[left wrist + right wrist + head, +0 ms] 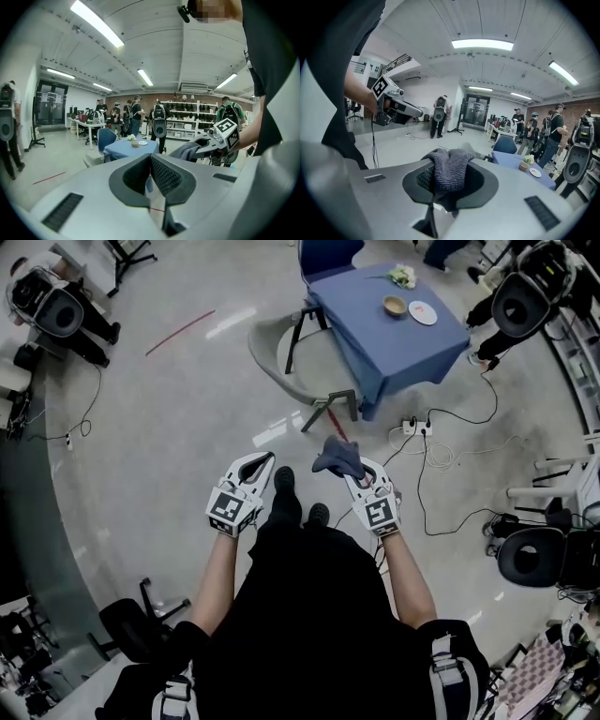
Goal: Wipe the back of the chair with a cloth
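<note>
Centre frame in the head view, the right gripper is clenched on the one dark grey cloth, apparently carried ready for wiping, while the left gripper beside it is closed on nothing. The pale chair, probably the one to wipe, stands untouched well ahead at upper centre. It is one of two at the single blue-draped table, the blue chair being at the top edge.
</note>
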{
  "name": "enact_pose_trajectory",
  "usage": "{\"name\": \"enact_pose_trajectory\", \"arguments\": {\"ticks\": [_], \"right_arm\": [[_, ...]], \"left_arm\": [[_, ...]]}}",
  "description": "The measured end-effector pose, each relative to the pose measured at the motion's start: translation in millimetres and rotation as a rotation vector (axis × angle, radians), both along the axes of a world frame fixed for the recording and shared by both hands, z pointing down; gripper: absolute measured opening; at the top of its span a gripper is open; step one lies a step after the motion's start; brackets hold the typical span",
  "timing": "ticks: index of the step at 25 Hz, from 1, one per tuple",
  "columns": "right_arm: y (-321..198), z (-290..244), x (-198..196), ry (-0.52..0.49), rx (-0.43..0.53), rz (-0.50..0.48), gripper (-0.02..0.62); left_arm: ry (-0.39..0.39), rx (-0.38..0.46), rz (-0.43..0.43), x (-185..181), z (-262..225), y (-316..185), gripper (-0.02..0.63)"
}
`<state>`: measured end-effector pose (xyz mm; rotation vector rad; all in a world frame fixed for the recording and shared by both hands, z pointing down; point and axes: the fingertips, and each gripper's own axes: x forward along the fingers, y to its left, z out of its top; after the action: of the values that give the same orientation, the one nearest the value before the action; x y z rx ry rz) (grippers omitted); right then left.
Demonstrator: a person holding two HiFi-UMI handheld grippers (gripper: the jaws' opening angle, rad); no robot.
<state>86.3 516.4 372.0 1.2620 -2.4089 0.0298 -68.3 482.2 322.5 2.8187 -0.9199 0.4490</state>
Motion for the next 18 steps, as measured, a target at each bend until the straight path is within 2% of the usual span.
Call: {"name": "enact_pose_trajectory", "arguments": {"ticks": [9,18], "right_arm": [[-67,-1,-35,0.017,-0.024,0.017,0.091],[-154,-12,-69,0.037,-0.026,0.050,0.091]], "left_arm": [[0.005,-0.041,-0.002,-40,9,-67,0.023],[0.004,-0.035,0.033,-68,5,-163,0.023]]}}
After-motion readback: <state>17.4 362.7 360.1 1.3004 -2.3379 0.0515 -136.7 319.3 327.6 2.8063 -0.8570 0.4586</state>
